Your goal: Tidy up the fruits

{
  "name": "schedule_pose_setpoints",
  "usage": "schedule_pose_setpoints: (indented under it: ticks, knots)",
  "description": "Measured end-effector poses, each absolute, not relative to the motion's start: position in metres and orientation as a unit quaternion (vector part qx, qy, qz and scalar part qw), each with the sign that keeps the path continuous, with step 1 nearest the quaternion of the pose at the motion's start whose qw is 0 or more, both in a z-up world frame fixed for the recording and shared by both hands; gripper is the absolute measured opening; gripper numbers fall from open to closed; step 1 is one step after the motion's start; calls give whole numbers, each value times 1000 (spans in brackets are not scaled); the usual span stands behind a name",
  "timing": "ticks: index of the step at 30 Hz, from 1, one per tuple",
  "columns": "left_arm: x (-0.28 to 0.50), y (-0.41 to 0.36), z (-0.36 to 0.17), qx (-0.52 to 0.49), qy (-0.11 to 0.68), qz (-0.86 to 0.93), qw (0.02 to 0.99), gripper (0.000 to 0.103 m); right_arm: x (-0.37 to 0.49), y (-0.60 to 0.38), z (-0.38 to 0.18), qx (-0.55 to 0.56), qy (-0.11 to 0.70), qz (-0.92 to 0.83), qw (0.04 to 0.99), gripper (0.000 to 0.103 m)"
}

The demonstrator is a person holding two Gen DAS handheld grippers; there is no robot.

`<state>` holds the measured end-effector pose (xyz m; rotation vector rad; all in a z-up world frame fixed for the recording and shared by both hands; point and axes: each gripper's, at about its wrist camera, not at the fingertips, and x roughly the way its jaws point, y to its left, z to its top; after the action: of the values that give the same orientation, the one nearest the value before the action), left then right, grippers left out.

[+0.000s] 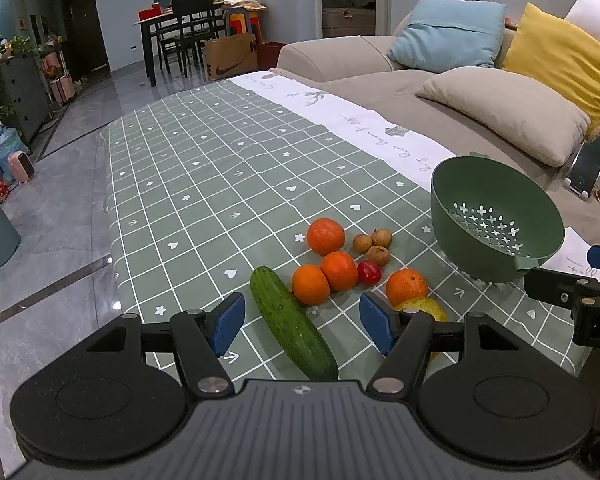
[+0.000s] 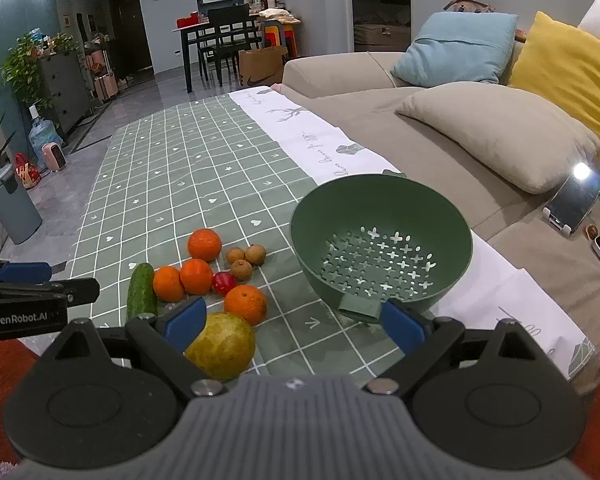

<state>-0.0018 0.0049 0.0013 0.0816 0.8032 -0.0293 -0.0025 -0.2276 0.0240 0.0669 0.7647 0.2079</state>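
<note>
An empty green colander bowl [image 2: 380, 236] stands on the table at the right; it also shows in the left wrist view [image 1: 496, 216]. Left of it lie several oranges [image 2: 245, 303], three brown longans [image 2: 245, 261], a small red fruit [image 2: 224, 282], a cucumber [image 1: 292, 322] and a yellow-green pear [image 2: 223, 345]. My left gripper [image 1: 302, 326] is open and empty, low over the cucumber. My right gripper [image 2: 294, 326] is open and empty, its left pad beside the pear and its right pad near the bowl's handle tab.
The table [image 1: 204, 184] has a green checked cloth with a white strip along the sofa side. A beige sofa [image 2: 480, 148] with cushions lies right of it. A phone on a stand [image 2: 572, 204] sits on the sofa. The floor drops away left of the table.
</note>
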Motion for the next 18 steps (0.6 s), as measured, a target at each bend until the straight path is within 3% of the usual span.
schedule_pose_setpoints:
  ticks: [18]
  knots:
    - [-2, 3, 5, 39, 392, -18, 919, 78, -2, -229, 26, 37, 374, 98, 921, 93]
